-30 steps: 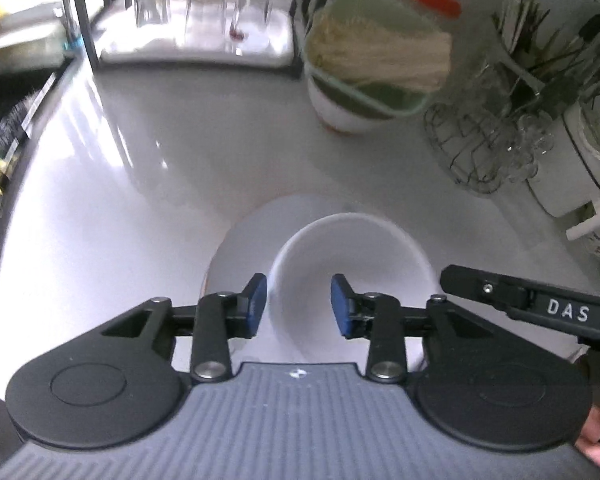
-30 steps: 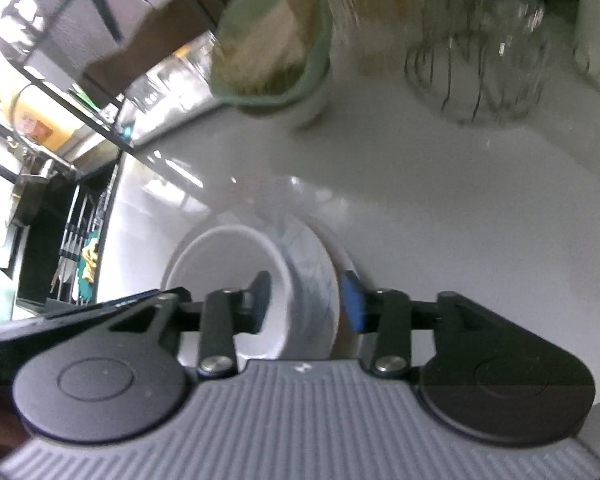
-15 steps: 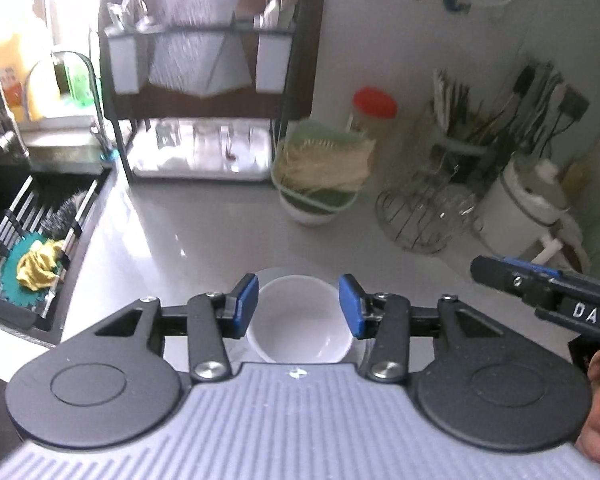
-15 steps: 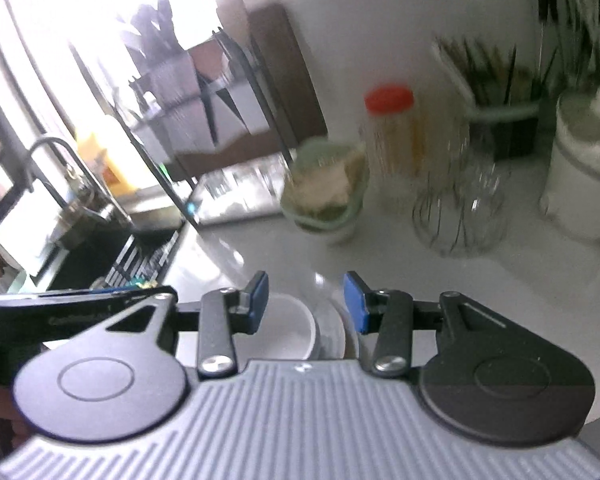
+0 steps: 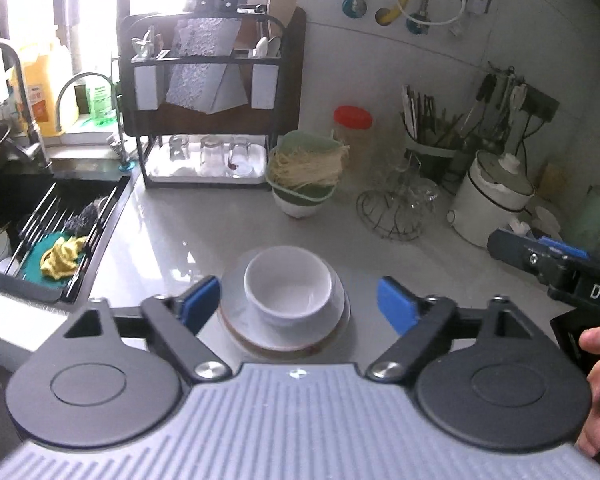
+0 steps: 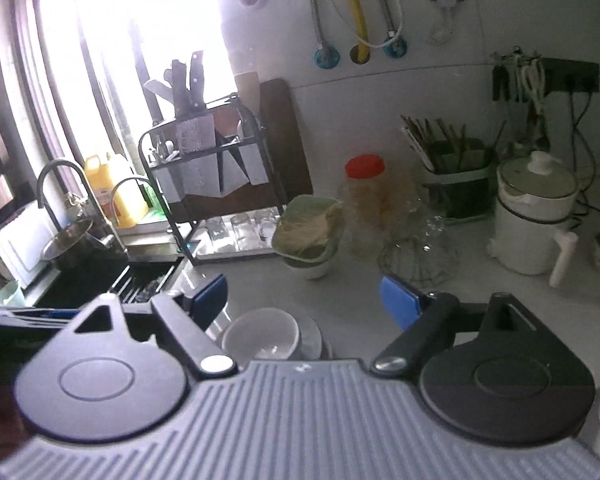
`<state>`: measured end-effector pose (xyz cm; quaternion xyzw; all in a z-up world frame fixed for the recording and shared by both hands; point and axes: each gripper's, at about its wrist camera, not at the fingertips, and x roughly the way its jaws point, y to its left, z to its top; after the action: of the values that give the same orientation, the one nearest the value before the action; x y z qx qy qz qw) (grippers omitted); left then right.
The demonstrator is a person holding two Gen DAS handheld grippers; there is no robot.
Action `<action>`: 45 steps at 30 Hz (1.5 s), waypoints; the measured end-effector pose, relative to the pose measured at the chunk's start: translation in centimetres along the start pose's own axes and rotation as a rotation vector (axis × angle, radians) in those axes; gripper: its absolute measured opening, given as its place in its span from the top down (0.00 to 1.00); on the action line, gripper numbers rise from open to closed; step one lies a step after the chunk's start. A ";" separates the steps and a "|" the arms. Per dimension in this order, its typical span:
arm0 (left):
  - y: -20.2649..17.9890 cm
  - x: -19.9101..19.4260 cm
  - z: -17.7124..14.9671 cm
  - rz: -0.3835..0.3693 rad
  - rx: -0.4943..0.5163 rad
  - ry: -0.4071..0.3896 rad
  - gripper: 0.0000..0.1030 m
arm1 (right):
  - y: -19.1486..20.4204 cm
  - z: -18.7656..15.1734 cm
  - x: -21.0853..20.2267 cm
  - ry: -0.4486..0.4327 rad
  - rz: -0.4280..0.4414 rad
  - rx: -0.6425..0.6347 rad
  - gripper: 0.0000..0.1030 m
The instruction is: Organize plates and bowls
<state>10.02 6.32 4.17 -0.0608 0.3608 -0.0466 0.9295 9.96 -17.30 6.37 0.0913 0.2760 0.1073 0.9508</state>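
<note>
A white bowl (image 5: 288, 286) sits upright on a small stack of plates (image 5: 260, 332) on the grey counter (image 5: 180, 240). My left gripper (image 5: 299, 304) hangs above and before the stack, its jaws opening wide with nothing held between them. The right wrist view shows the same bowl (image 6: 262, 334) on the plates (image 6: 314, 340), low and left of centre. My right gripper (image 6: 304, 296) hovers above it, jaws opening, nothing gripped. The right gripper's body (image 5: 556, 268) and a hand (image 5: 596, 392) show at the left view's right edge.
A green-rimmed bowl of noodles (image 5: 306, 176) stands behind the stack. A wire basket with glasses (image 5: 396, 208), a white pot (image 5: 492, 200) and a utensil holder (image 5: 432, 148) line the right. A black dish rack (image 5: 208, 120) is at the back, the sink (image 5: 40, 232) at left.
Both grippers rose and pulled back from the bowl and plates, which now look smaller and farther off. Both pairs of jaws spread much wider.
</note>
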 end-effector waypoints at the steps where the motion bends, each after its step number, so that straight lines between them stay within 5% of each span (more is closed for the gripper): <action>1: 0.0 -0.6 -0.6 0.003 0.000 -0.002 0.10 | -0.1 -0.4 -0.4 0.004 -0.001 -0.001 0.17; 18: 0.2 -5.4 -7.8 0.010 -0.016 0.021 0.04 | 1.5 -6.8 -6.0 -0.013 0.003 -0.013 0.17; 45: 0.0 -7.0 -11.1 0.051 0.014 -0.004 0.04 | 1.6 -10.5 -7.6 0.029 -0.020 0.033 0.17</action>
<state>-2.65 6.34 0.73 -0.0451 0.3599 -0.0255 0.9315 -2.25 -16.43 1.82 0.1027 0.2926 0.0944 0.9460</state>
